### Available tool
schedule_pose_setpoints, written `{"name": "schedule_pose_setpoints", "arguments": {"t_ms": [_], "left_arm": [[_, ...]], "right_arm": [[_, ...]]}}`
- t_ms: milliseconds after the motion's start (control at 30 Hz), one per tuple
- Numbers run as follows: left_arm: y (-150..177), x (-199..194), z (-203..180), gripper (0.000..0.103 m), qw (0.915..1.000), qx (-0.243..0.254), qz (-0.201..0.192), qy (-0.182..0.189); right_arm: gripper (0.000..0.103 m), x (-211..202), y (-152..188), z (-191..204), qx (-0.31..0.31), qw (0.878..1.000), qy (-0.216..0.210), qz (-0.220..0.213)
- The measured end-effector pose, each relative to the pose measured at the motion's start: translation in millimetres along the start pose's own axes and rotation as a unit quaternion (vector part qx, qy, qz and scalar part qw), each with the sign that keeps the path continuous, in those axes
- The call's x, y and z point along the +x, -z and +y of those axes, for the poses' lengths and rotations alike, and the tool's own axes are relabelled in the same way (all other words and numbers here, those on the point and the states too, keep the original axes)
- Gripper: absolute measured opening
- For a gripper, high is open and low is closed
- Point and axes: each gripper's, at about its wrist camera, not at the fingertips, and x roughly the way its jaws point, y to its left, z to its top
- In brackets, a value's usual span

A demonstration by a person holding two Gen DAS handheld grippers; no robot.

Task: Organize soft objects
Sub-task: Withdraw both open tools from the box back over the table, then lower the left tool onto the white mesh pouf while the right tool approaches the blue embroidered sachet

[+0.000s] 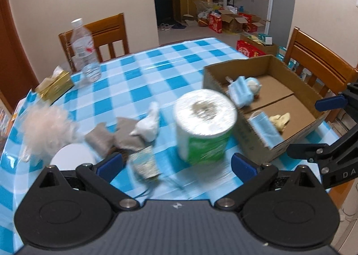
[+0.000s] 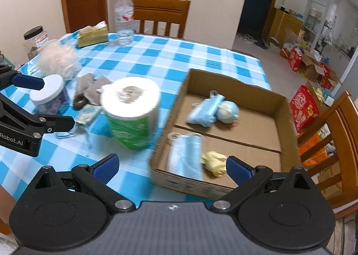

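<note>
A toilet paper roll (image 1: 204, 124) in green wrap stands on the checked table, just left of an open cardboard box (image 1: 257, 143); it also shows in the right wrist view (image 2: 132, 114). The box (image 2: 288, 121) holds blue face masks (image 2: 185, 156), a small blue-white plush (image 2: 228, 109) and a yellow cloth (image 2: 213, 161). Grey cloth (image 1: 116, 136), a white wad (image 1: 147, 124) and a fluffy pink puff (image 1: 44, 129) lie left of the roll. My left gripper (image 1: 176, 165) is open and empty before the roll. My right gripper (image 2: 172, 166) is open and empty at the box's near wall.
A water bottle (image 1: 84, 49), a gold tissue pack (image 1: 54, 86) and a white-lidded jar (image 2: 50, 94) stand on the table. A small packet (image 1: 144, 161) lies near the left fingers. Wooden chairs (image 2: 160, 15) stand behind and to the right. Cartons litter the floor beyond.
</note>
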Motion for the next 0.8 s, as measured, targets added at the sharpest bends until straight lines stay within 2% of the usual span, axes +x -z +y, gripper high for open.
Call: {"name": "schedule_pose_setpoints", "arguments": {"t_ms": [300, 533, 800], "left_arm": [[32.2, -12.6, 81.4, 0.102, 0.9998, -0.018, 0.003, -0.010], [55.1, -14.1, 135.5, 0.102, 0.9996, -0.027, 0.004, 0.006], [73.2, -7.1, 179.6, 0.102, 0.9961, -0.087, 0.018, -0.006]], "right_arm": [[0.103, 15.4, -22.2, 82.5, -0.020, 1.000, -0.007, 0.013], [0.103, 33.5, -34.0, 141.7, -0.044, 0.999, -0.001, 0.031], [0.103, 65.5, -43.1, 181.8, -0.071, 0.996, -0.020, 0.043]]}}
